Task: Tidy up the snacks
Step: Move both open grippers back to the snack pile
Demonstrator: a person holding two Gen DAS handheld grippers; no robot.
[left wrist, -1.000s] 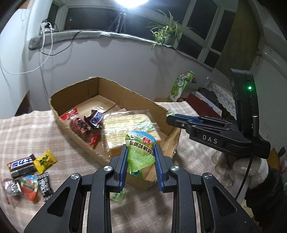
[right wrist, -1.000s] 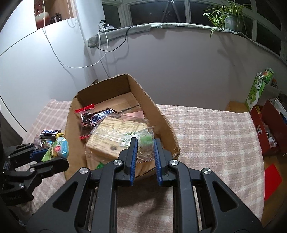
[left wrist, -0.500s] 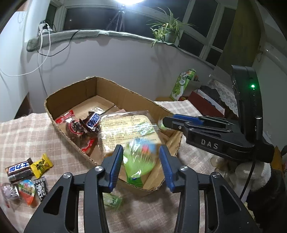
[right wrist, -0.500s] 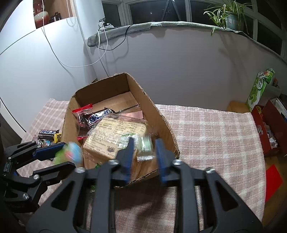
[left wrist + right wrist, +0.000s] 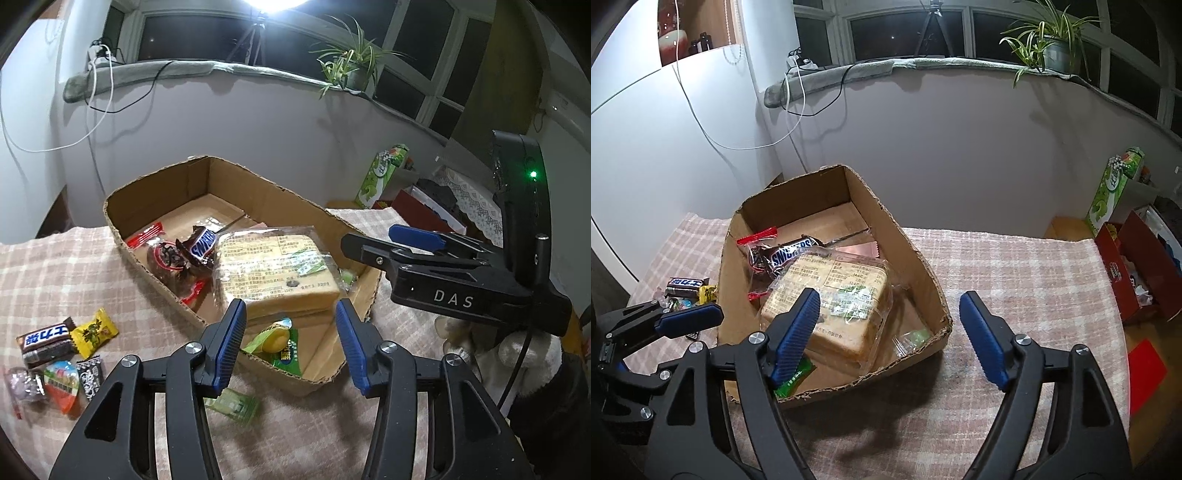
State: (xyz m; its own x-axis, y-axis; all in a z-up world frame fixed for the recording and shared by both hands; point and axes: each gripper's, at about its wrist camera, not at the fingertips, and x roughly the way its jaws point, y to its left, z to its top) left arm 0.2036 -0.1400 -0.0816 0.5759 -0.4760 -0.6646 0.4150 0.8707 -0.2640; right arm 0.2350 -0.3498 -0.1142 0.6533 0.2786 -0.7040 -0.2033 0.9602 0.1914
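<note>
The cardboard box (image 5: 240, 188) (image 5: 798, 199) stands on a checked cloth. It holds a wrapped bread loaf (image 5: 273, 269) (image 5: 831, 295), a Snickers bar (image 5: 201, 245) (image 5: 790, 253) and red-sealed packets. My left gripper (image 5: 290, 325) is open over the box's near end. Under it a green snack packet (image 5: 282, 343) (image 5: 794, 380) lies inside the box. My right gripper (image 5: 890, 306) is open above the near right corner, where a small clear green packet (image 5: 912, 339) rests. Several loose sweets (image 5: 55, 354) lie on the cloth left of the box.
Another green packet (image 5: 232, 404) lies on the cloth just outside the box's near wall. A tall green carton (image 5: 380, 177) and a red box (image 5: 1137, 266) stand off the table's right side. A wall rises close behind the box.
Both grippers opened. The green packet dropped from my left gripper into the box, and the small clear packet left my right gripper and landed in the box corner.
</note>
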